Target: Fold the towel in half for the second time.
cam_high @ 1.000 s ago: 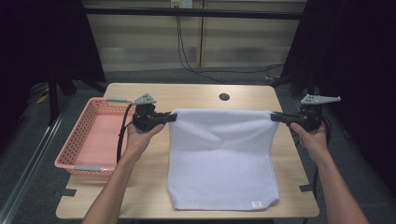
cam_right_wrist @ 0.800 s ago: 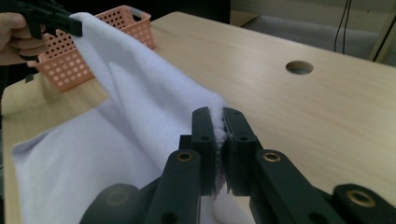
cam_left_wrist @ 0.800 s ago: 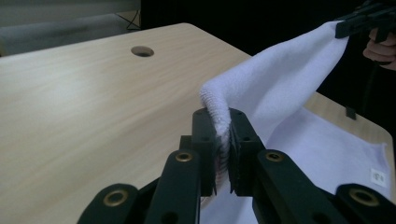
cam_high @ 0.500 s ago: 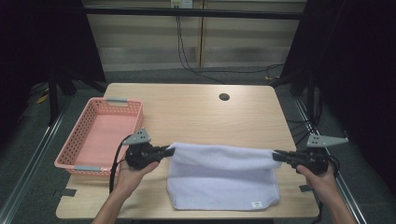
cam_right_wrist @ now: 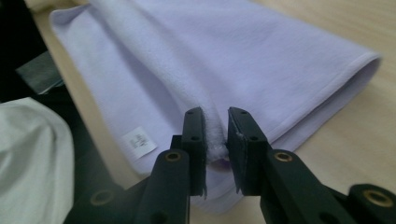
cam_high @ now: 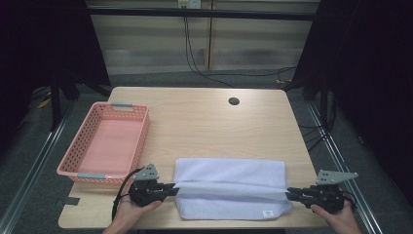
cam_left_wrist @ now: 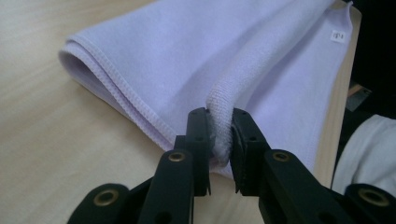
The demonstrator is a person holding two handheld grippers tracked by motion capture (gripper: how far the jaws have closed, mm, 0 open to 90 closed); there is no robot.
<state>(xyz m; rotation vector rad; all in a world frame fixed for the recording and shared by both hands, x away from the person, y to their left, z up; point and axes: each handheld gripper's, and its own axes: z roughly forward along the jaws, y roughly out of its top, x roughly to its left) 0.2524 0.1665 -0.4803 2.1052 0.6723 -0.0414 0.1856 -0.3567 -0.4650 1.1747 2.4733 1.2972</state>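
Note:
A pale lavender towel (cam_high: 229,187) lies folded over on the near part of the wooden table (cam_high: 204,126), its fold on the far side. My left gripper (cam_high: 171,189) is shut on the towel's (cam_left_wrist: 196,60) left corner, with cloth pinched between its jaws. My right gripper (cam_high: 288,193) is shut on the towel's (cam_right_wrist: 224,56) right corner the same way. The gripped edge stretches between them, a little short of the lower layer's near edge. A small white label (cam_high: 267,213) shows at the towel's near right corner.
A pink plastic basket (cam_high: 80,146) stands empty at the table's left side. A round cable hole (cam_high: 234,101) sits at the far middle of the table. The near table edge lies just behind both hands.
Both grippers have pulled the towel's far edge toward the person and lowered it, folding the towel in half onto itself.

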